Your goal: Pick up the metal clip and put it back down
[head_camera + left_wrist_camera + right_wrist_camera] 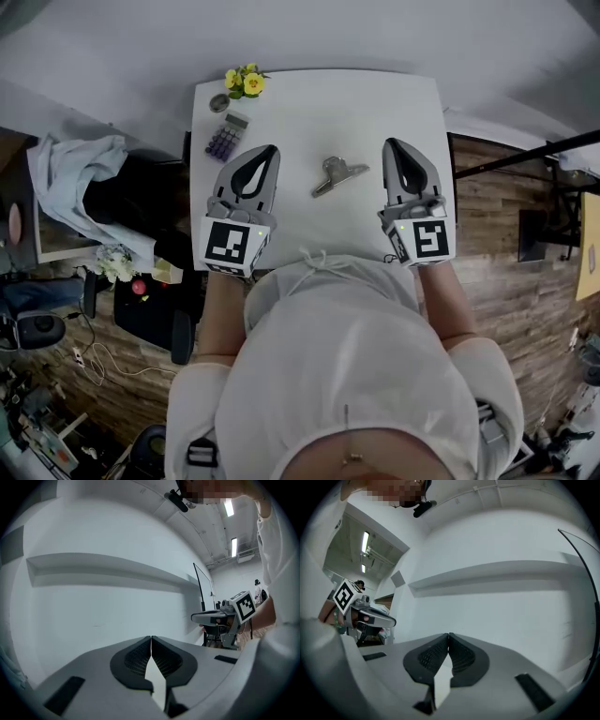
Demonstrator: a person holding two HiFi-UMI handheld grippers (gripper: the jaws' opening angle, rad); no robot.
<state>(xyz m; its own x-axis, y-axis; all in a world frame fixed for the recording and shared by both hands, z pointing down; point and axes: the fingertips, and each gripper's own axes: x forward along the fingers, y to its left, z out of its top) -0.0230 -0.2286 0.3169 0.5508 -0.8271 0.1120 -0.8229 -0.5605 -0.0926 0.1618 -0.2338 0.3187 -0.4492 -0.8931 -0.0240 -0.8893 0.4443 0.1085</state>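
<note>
The metal clip (337, 173) lies flat on the white table (309, 108), its handles pointing toward the near left. My left gripper (272, 150) hovers left of the clip and my right gripper (390, 143) hovers right of it, neither touching it. Both are shut with nothing between the jaws. In the left gripper view the left gripper (151, 639) has its pads pressed together, pointing at a white wall. The right gripper (448, 637) looks the same in its own view. The clip appears in neither gripper view.
A purple calculator (226, 138), a small round tin (218, 103) and yellow flowers (246, 82) sit at the table's far left corner. A chair draped with pale cloth (75, 173) stands left of the table. Wooden floor (487, 206) lies to the right.
</note>
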